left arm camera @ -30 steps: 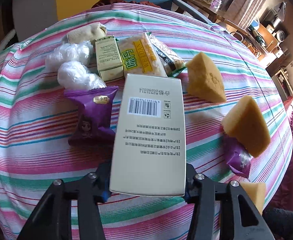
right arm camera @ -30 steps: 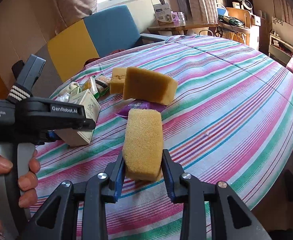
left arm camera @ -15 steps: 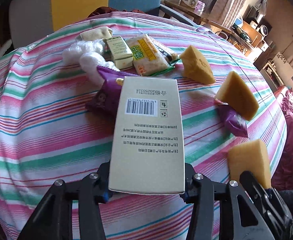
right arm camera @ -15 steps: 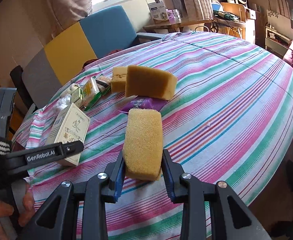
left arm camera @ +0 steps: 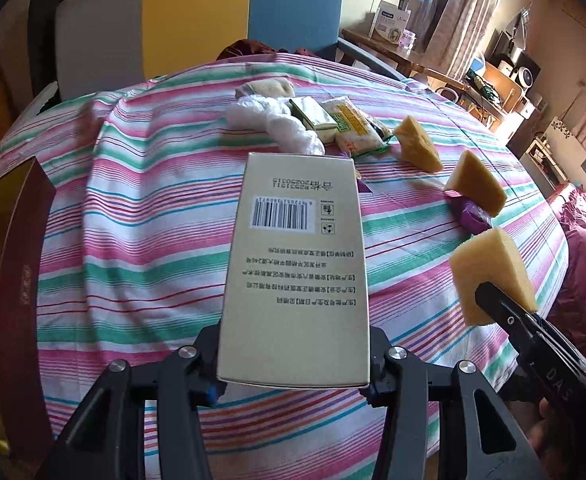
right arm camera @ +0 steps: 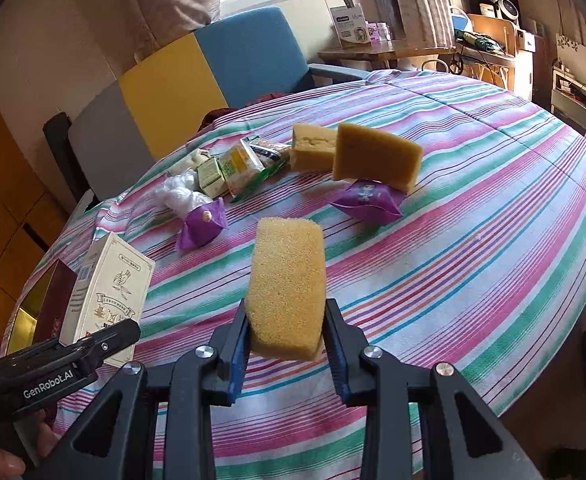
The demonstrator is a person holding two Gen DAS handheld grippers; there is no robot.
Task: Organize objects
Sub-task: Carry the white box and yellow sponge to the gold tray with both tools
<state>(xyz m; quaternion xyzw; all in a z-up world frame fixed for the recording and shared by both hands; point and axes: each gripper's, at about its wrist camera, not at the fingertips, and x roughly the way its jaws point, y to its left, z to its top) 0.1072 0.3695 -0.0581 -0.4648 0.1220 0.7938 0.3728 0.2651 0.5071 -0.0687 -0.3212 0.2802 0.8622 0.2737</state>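
Striped cloth in pink, green and white covers the round bench point(right arm camera: 493, 208), with a yellow and blue chair behind it. Three yellow sponges are in view: one sponge point(right arm camera: 287, 288), coarse-pored and oblong, is clamped in the right hand-held gripper point(right arm camera: 285, 344) above the cloth, and two sponges point(right arm camera: 375, 156) lie near the middle, the nearer one resting on a purple packet point(right arm camera: 369, 200). A second purple packet point(right arm camera: 203, 222) lies to the left, beside crumpled clear plastic point(right arm camera: 177, 194). Behind these sit a small green-white carton point(right arm camera: 211, 174) and a yellow snack bag point(right arm camera: 241, 166). One tall cream box point(left arm camera: 295, 268), barcode and printed text on the upper face, is gripped at its near end by the left hand-held gripper point(left arm camera: 293, 372), held off the bench. At the left edge stands an open maroon box point(left arm camera: 17, 280) with a gold lining, just beside the cream box.
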